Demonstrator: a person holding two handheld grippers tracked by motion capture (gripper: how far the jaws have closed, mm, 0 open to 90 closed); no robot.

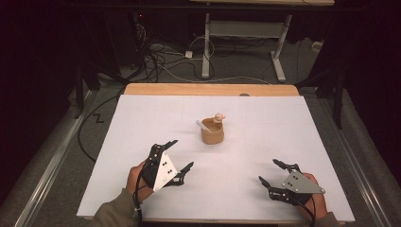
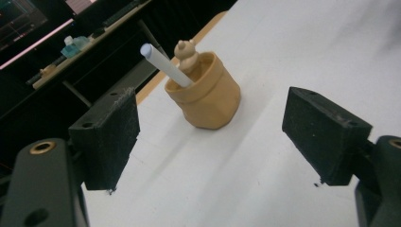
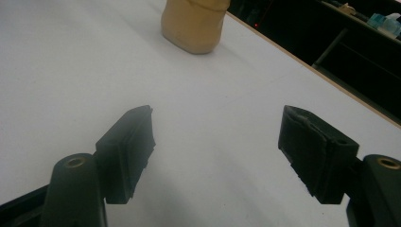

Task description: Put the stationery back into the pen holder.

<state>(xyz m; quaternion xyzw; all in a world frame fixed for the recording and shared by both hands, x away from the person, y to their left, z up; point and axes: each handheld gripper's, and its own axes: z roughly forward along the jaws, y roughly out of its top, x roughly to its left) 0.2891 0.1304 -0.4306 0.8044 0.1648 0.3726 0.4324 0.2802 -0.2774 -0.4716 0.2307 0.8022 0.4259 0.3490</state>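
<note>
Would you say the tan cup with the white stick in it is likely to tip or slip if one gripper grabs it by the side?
The tan cup looks squat with a broad base, so it probably stands firm. Its walls look smooth and bulge outward, so the jaws might slide. The white stick and small figure lean loosely inside and could shift or fall out if it tilts.

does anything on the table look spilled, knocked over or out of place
Nothing stands out. The tan cup stands upright on the white table, with a white stick leaning inside it beside a small tan figure. Left gripper and right gripper are open, apart from it.
</note>
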